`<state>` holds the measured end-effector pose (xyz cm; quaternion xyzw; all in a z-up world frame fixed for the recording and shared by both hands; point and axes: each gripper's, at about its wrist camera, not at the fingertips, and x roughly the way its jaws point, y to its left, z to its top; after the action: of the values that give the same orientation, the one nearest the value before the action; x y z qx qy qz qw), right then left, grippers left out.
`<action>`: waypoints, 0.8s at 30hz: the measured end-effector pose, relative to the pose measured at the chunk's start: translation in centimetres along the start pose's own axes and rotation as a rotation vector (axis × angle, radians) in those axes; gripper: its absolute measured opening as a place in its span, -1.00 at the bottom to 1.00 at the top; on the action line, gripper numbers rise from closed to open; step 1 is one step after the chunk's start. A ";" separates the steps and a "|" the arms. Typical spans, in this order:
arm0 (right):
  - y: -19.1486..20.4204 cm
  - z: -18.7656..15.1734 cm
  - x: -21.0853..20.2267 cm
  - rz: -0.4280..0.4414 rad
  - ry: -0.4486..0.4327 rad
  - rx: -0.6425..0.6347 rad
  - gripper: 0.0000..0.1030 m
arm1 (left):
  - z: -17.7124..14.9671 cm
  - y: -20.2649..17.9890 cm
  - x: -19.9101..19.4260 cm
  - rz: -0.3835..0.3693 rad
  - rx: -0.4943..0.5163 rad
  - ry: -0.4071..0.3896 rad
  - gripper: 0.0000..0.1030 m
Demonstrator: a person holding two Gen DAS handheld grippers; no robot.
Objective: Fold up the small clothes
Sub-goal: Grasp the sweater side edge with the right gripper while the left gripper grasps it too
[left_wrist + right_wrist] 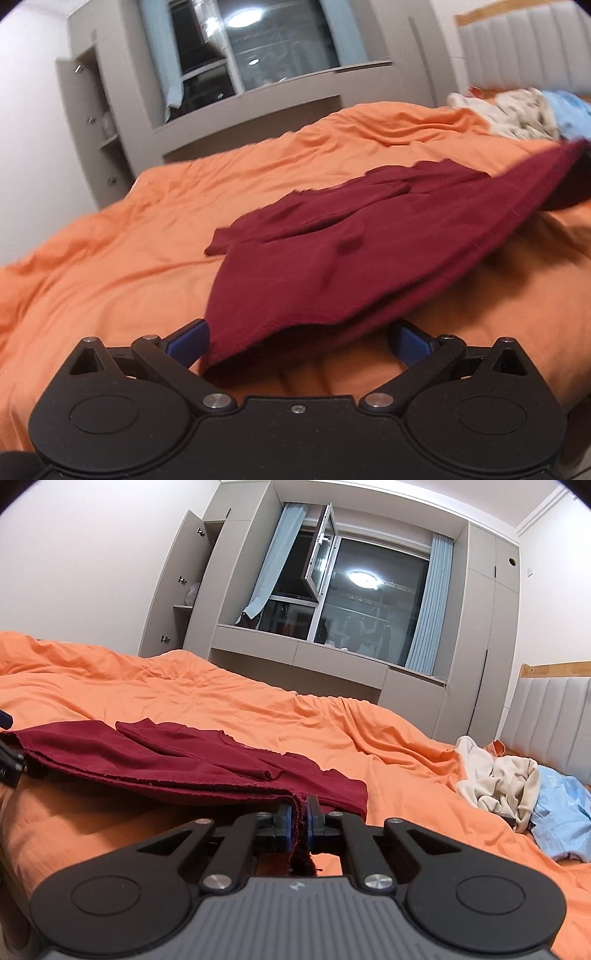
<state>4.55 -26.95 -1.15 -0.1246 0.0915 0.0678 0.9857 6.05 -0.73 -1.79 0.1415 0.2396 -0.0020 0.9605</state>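
Note:
A dark red garment (351, 251) lies spread on the orange bedcover (110, 277), one sleeve folded across it. My right gripper (300, 823) is shut on the garment's near hem (295, 805), and a bit of cloth hangs down behind the pads. That hem is lifted off the bed and runs left to the other gripper at the picture's edge. My left gripper (299, 343) stands open, its blue pads (188, 341) far apart. The raised hem's corner hangs between them, next to the left pad.
A heap of cream clothes (498, 786) and a light blue garment (561, 812) lie on the bed to the right, near the padded headboard (546, 709). Grey cupboards and a window (354, 594) stand beyond the far edge of the bed.

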 end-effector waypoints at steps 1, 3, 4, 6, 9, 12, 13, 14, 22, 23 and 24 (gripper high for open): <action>0.0 0.0 0.0 0.000 0.001 0.001 -0.85 | 0.1 0.6 0.2 0.008 -0.032 0.008 0.99; 0.1 0.0 0.1 -0.003 0.005 0.000 -0.85 | 0.2 1.7 0.6 0.038 -0.085 0.027 0.99; 0.1 0.0 0.1 -0.004 0.006 0.000 -0.85 | 0.3 2.0 0.8 0.047 -0.105 0.034 0.99; 0.2 0.0 0.1 -0.006 0.007 0.004 -0.85 | 0.5 2.5 1.0 0.061 -0.127 0.036 0.99; 0.4 0.1 0.1 -0.007 0.010 0.008 -0.85 | 0.9 2.2 0.5 0.088 -0.088 -0.026 0.96; 0.3 0.1 0.1 -0.006 0.010 0.008 -0.84 | 1.5 1.1 -0.4 0.083 0.038 -0.101 0.93; 0.3 0.1 0.1 -0.007 0.010 0.008 -0.84 | 1.7 0.7 -0.5 0.073 0.085 -0.110 0.90; 0.3 0.0 0.1 -0.007 0.010 0.007 -0.84 | 1.8 0.5 -0.6 0.061 0.121 -0.110 0.87; 0.2 -0.1 0.1 -0.015 0.011 0.000 -0.84 | 2.2 0.5 0.0 -0.014 0.270 -0.042 0.30; 0.2 -0.1 0.1 -0.015 0.012 -0.002 -0.84 | 2.3 0.7 -0.1 -0.017 0.270 -0.041 0.19; 0.3 -0.1 0.1 -0.016 0.012 -0.005 -0.84 | 2.5 0.8 -0.2 -0.018 0.269 -0.040 0.13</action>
<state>4.53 -26.69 -1.36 -0.1283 0.0964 0.0596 0.9852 7.09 -0.63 0.59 0.2668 0.2195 -0.0453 0.9373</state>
